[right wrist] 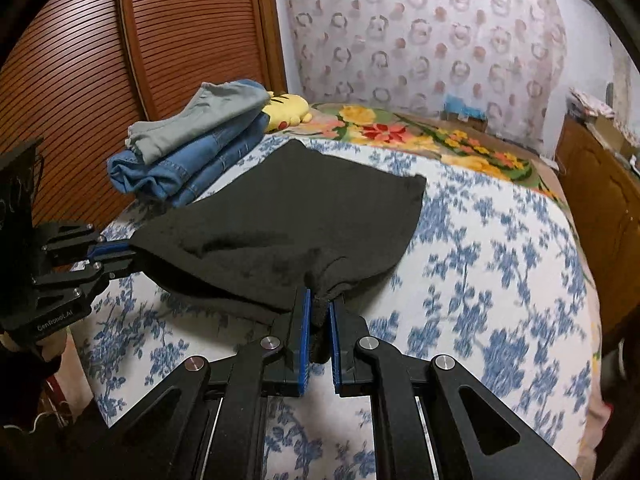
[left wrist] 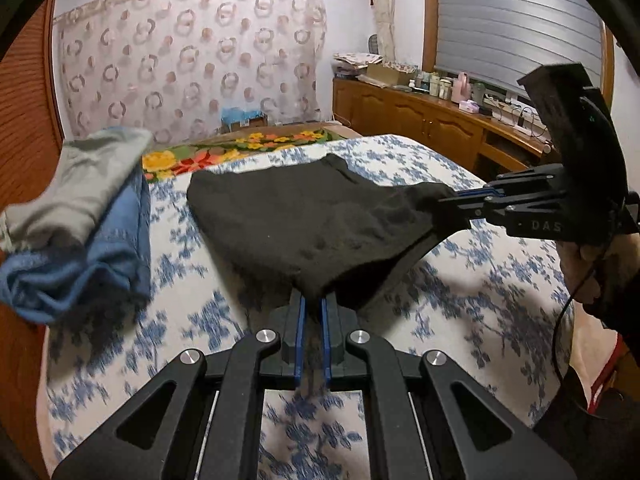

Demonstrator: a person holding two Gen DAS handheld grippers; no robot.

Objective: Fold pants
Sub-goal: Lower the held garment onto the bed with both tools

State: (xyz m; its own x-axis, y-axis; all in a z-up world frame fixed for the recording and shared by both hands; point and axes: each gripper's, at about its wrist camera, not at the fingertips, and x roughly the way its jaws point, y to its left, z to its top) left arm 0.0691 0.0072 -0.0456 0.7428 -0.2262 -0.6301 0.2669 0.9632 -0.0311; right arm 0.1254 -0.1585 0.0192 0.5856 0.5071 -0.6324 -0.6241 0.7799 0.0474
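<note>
The black pants lie partly folded on the bed, their far part flat and their near edge lifted. They also show in the right wrist view. My left gripper is shut on one near corner of the pants. My right gripper is shut on the other near corner; it shows in the left wrist view at the right. My left gripper shows in the right wrist view at the left. The cloth hangs stretched between the two grippers, just above the bed.
The bed has a white sheet with blue flowers. A stack of folded jeans and grey pants lies at the bed's left edge by a wooden louvred door. A yellow plush toy and flowered blanket lie beyond. A wooden cabinet stands right.
</note>
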